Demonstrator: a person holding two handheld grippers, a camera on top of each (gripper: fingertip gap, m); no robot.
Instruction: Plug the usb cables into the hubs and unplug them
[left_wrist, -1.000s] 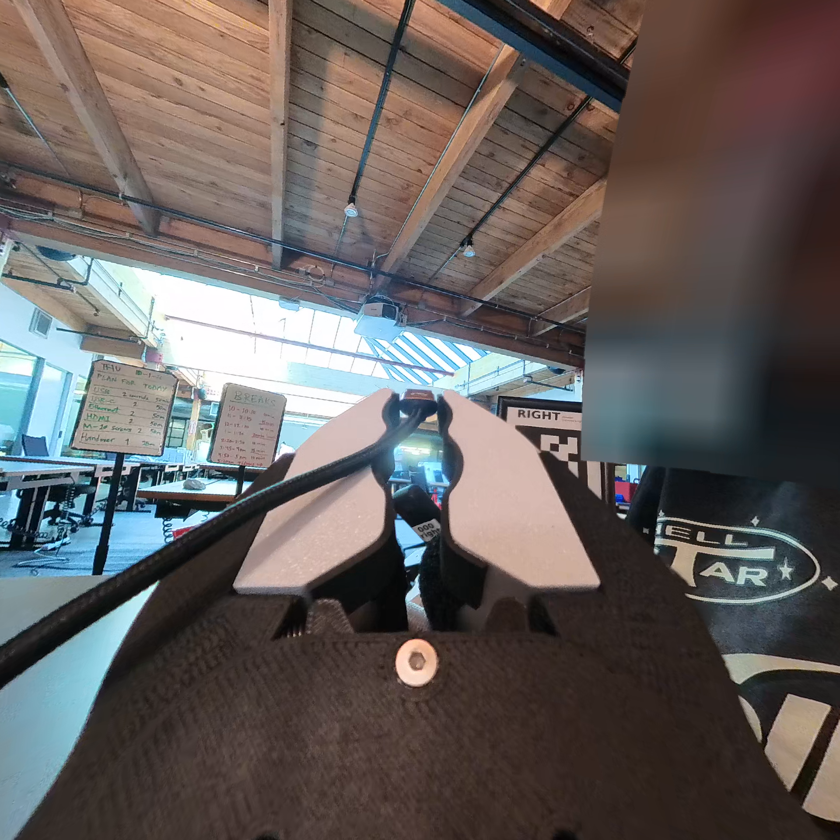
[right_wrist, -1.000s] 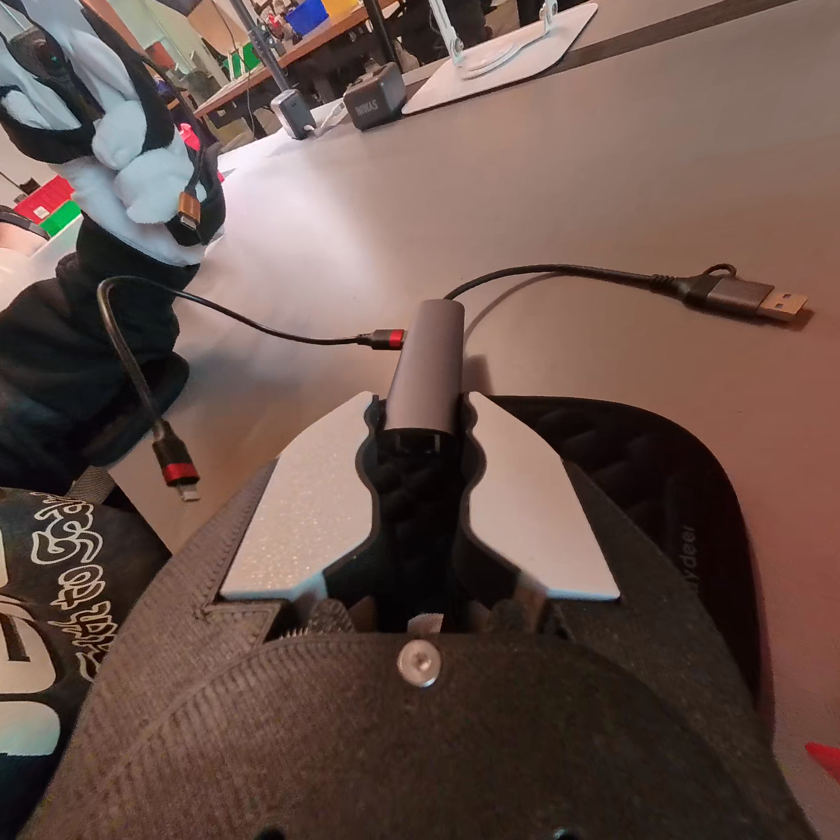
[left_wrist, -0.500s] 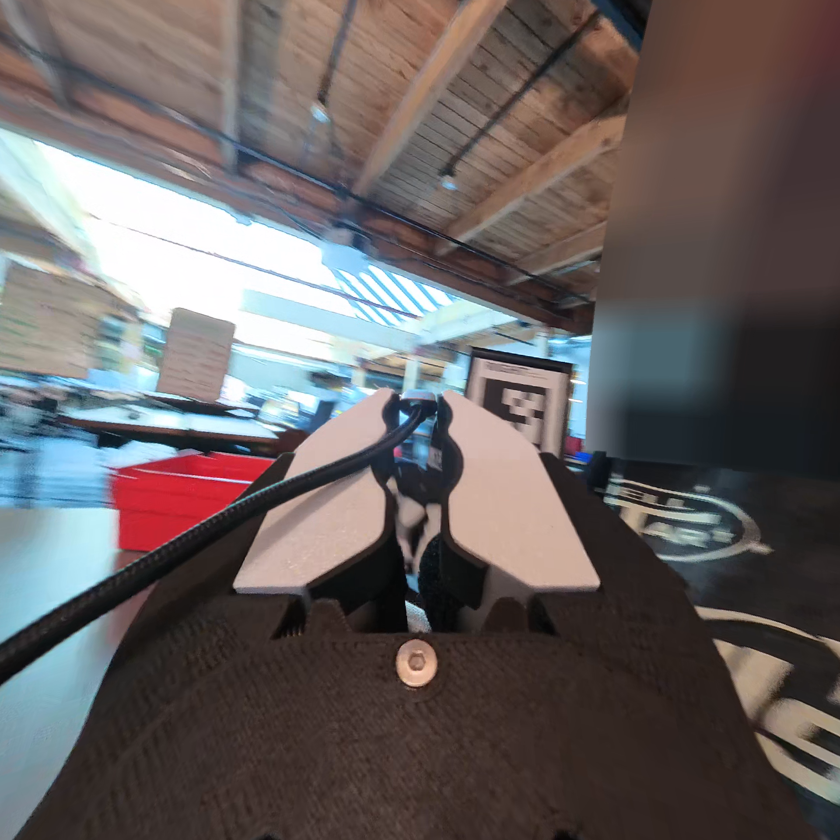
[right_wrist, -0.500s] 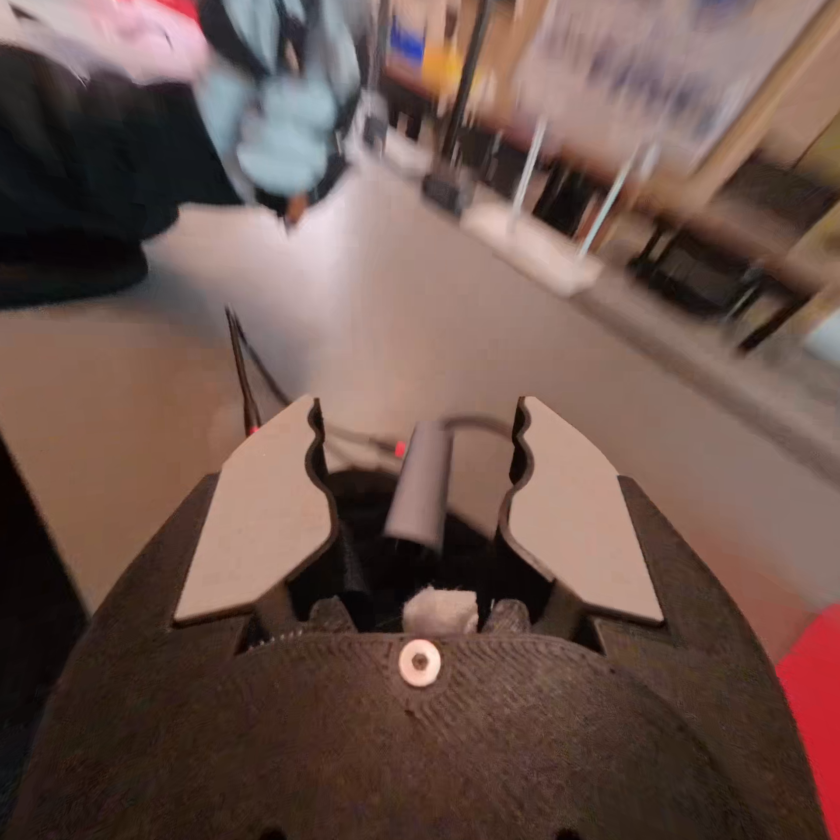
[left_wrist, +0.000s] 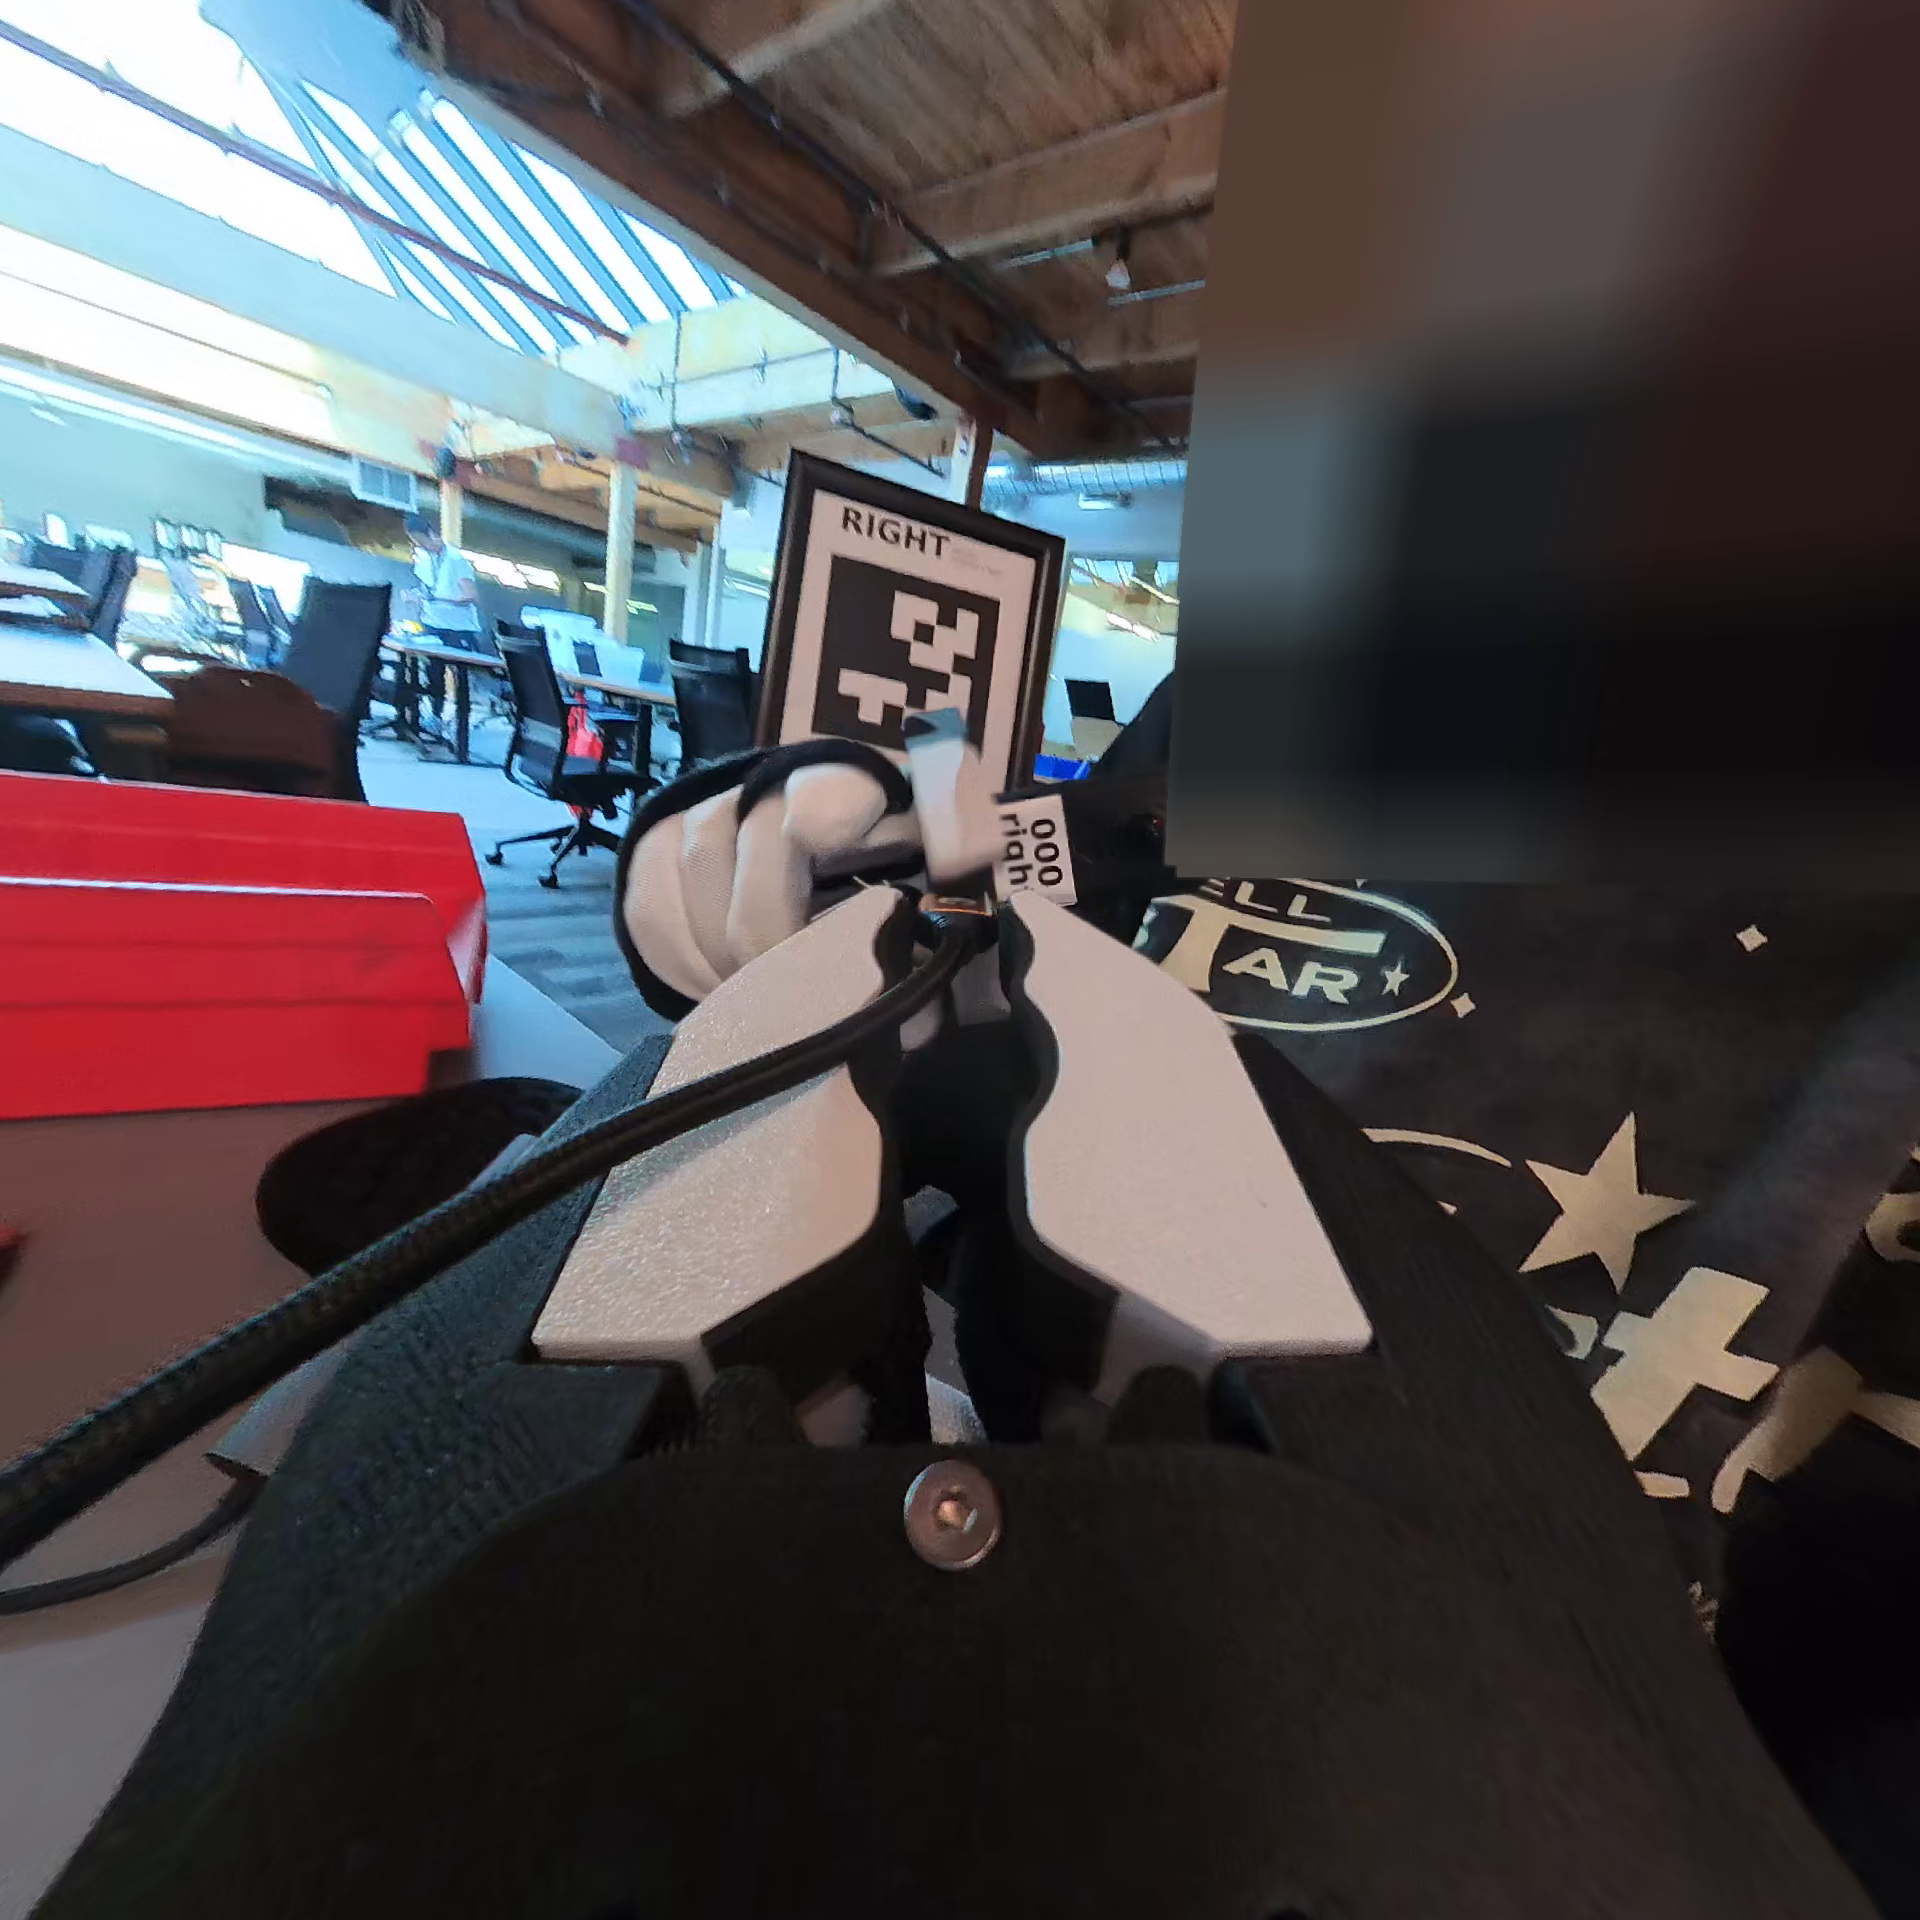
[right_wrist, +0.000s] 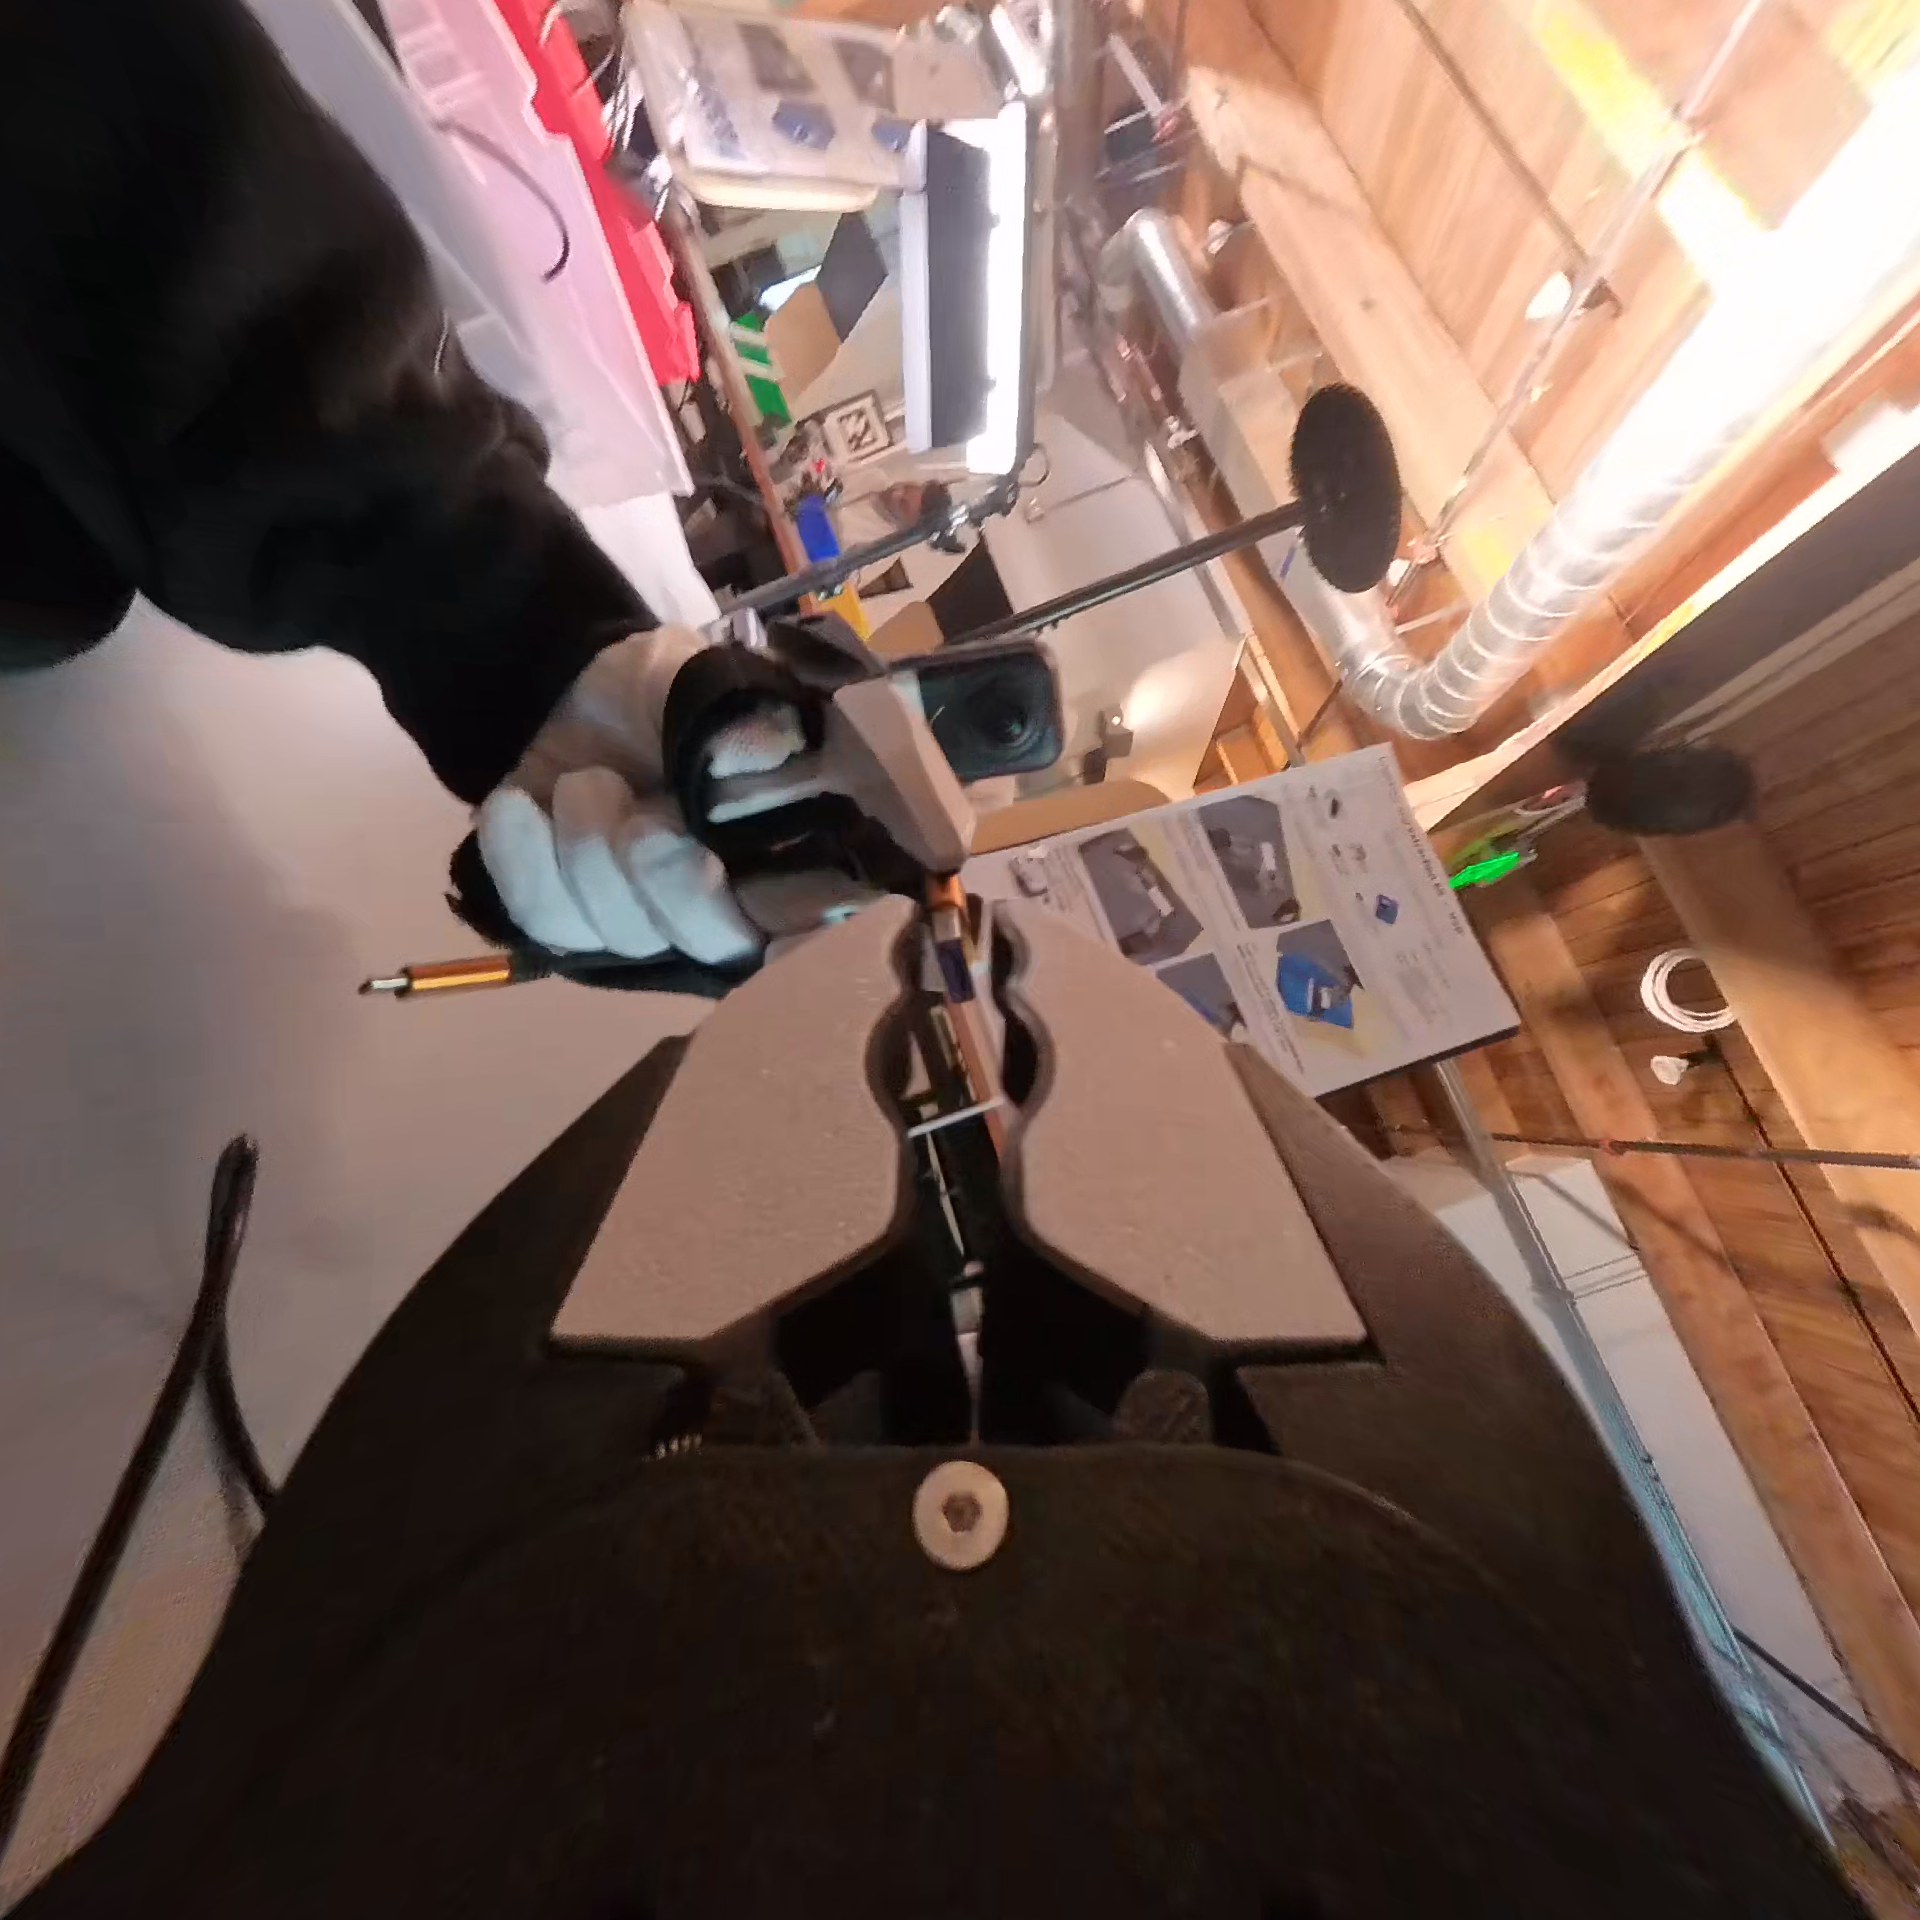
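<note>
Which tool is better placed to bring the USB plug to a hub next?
Probably the left tool: it is shut on the black cable right behind the connector. The right tool only flanks the plug tip; its grip is unclear. No hub shows.

From my left tool (left_wrist: 961, 909), the other tool (left_wrist: 940, 800) is at 12 o'clock, just beyond the tips. The bins (left_wrist: 208, 935) lie at 9 o'clock on the surface (left_wrist: 114, 1299).
</note>
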